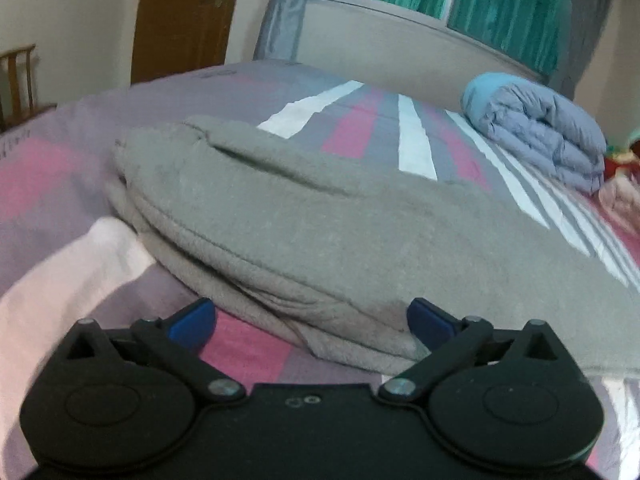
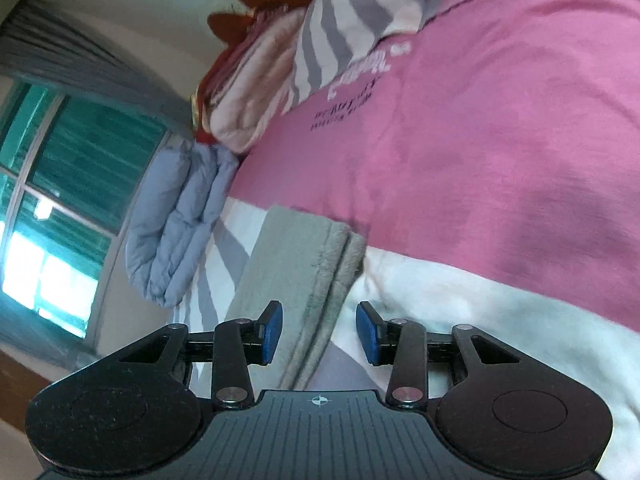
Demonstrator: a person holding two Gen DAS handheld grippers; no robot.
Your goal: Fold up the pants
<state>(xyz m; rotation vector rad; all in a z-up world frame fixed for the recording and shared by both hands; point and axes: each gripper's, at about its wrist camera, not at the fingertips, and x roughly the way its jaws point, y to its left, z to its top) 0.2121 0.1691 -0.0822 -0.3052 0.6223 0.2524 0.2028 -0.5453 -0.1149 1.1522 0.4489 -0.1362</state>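
pants (image 1: 320, 216) on bed (image 1: 248, 344) | quilt (image 1: 540, 128) behind, right

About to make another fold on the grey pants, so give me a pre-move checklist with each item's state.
1. Left gripper open and empty: ok.
2. Right gripper open and empty: ok.
3. Grey pants lying folded in layers on the bed sheet: ok.
4. Layered pants edge between the left fingers: ok.
5. Pants edge lined up between the right fingers: ok.
6. Folded blue quilt apart from the pants: ok.
7. Far end of the pants flat: cannot tell.
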